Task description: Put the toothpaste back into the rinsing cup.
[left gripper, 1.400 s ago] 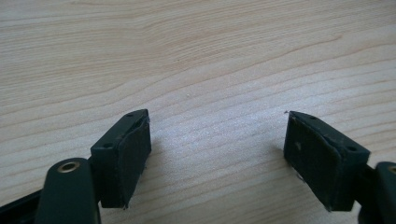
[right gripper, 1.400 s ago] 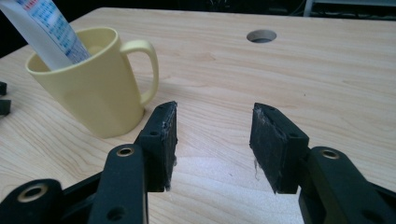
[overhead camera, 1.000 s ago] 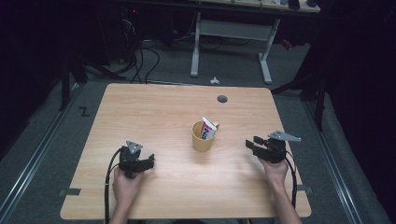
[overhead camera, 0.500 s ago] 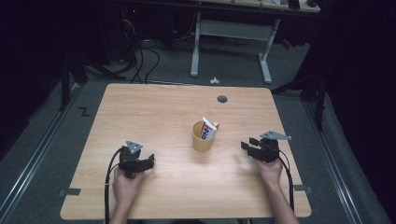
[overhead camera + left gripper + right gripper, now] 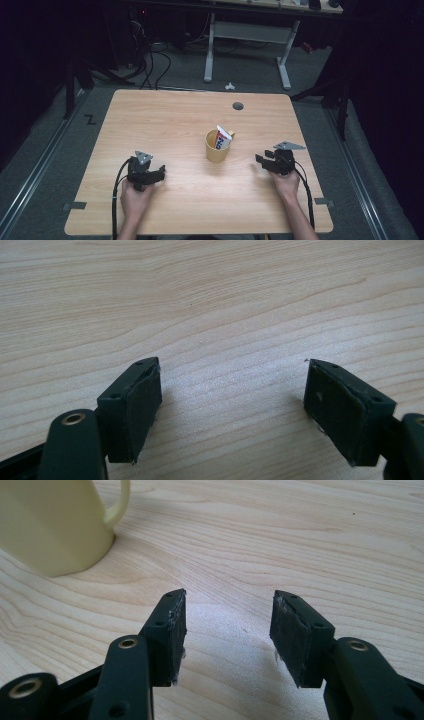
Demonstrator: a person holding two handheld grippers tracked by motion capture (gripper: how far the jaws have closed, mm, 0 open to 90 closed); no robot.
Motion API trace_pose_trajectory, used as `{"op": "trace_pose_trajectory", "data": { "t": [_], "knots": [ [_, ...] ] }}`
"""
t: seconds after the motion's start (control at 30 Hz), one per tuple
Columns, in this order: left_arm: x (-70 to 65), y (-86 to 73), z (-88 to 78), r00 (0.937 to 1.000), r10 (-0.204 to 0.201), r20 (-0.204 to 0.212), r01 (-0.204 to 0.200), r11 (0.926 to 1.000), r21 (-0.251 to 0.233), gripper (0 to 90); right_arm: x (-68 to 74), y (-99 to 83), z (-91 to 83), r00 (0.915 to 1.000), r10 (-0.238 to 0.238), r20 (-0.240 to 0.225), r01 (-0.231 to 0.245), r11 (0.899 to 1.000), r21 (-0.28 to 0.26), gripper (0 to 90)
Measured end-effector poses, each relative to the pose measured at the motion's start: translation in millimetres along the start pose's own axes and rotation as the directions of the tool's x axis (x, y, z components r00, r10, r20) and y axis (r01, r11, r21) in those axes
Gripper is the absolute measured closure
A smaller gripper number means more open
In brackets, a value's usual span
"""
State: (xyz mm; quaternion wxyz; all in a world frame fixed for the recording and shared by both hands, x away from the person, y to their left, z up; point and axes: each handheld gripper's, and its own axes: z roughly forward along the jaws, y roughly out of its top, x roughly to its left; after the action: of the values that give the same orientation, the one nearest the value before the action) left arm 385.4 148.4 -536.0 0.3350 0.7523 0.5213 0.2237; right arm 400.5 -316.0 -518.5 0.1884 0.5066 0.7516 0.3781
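On the table in front of you, the mug stands upright near the middle, handle to its right, with a tube standing tilted inside it. Your left gripper rests near the front left, well apart from the mug, its jaws wide apart over bare wood. Your right gripper sits to the mug's right, near it but not touching; its jaws have just been opening and stand apart with nothing between them.
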Motion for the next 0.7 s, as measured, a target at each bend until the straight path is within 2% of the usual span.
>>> {"op": "trace_pose_trajectory", "data": {
  "t": [0.57, 0.7],
  "knots": [
    [0.0, 0.0, 0.0, 1.0000, 0.000, 0.000, 0.000, 1.0000, 0.000, 23.4, 3.8, -3.5, 9.5, 0.9978, -0.045, 0.050, 0.043, 0.998, 0.049, 48.0],
    [0.0, 0.0, 0.1, 1.0000, 0.000, -0.001, 0.000, 1.0000, -0.001, 23.4, 5.9, -4.1, 11.9, 0.9956, -0.067, 0.064, 0.064, 0.996, 0.056, 47.7]
  ]
}}
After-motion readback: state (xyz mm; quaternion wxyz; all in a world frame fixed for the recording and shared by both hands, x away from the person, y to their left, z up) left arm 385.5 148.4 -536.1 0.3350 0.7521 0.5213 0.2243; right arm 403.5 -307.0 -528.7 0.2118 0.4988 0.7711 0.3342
